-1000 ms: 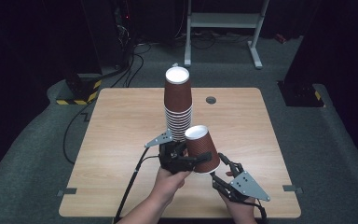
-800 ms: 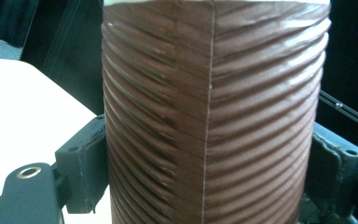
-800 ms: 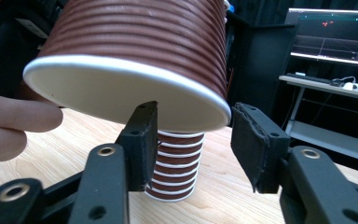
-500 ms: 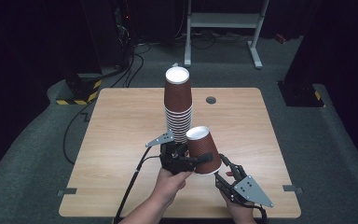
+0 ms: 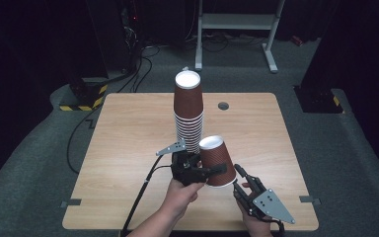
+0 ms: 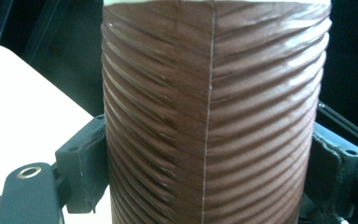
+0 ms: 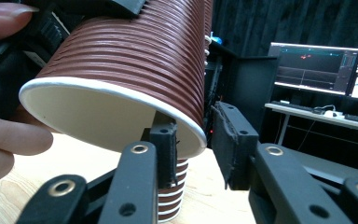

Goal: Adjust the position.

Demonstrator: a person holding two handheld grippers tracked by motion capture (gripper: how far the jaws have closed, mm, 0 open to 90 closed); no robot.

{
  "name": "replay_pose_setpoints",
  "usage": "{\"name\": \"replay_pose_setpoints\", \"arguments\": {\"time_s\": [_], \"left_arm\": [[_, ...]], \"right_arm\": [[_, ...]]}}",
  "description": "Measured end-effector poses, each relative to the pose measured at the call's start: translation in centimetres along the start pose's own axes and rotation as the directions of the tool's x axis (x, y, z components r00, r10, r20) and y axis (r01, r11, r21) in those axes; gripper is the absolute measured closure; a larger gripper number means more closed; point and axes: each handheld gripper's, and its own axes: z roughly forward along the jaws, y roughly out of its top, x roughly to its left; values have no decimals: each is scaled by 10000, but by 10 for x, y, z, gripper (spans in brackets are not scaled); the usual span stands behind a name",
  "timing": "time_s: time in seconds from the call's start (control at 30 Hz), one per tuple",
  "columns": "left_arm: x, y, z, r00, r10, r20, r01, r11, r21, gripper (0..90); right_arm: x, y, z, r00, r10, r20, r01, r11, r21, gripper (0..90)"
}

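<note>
**Taking the loose cup by its rim**

A single brown ribbed paper cup [image 5: 216,160] is held off the table [image 5: 128,148], tilted, its closed base up and its open white rim turned down toward the person. It is clamped across its ribbed wall by the left gripper [image 5: 197,170], whose pads are seen pressed on both sides of the cup [image 6: 209,116] in the left gripper view. Just behind it, a tall stack of upturned cups [image 5: 188,111] stands near the middle of the table.

The right gripper [image 5: 241,174] is brought up beneath the rim. Its jaws have just been closing, yet a gap remains: in the right gripper view one jaw is set inside the mouth of the cup [image 7: 121,74] and the other stands outside, with the wall between them and not yet pinched.

For the step to be done well, the wall should be centred between the pads before they are brought together, and only light pressure should be used, since thin paper is easily creased. The left gripper's clamp is best kept until the rim is firmly caught.
</note>
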Motion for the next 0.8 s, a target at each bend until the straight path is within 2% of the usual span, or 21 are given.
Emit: {"name": "replay_pose_setpoints", "arguments": {"time_s": [0.2, 0.53, 0.63, 0.7, 0.8], "left_arm": [[1, -1, 1, 9999, 72, -100, -71, 9999, 94, 158], [4, -1, 2, 9999, -139, 64, 139, 9999, 58, 155], [1, 1, 4, 9998, 122, -166, -121, 9999, 105, 149], [-2, 2, 4, 9974, 459, -551, -455, 9989, 84, 122], [-3, 3, 6, 9959, 678, -591, -667, 9976, 207, 116]], "right_arm": [[-3, -2, -1, 9999, 172, 3, -172, 9998, 29, 772], [-2, 0, -4, 9995, -170, 254, 166, 9997, 171, 816], [-2, -1, -3, 9992, -249, 313, 242, 9994, 237, 830], [-3, -2, -3, 9992, -221, 347, 212, 9994, 255, 847], [-5, -1, -4, 9989, -230, 406, 220, 9995, 238, 848]]}}
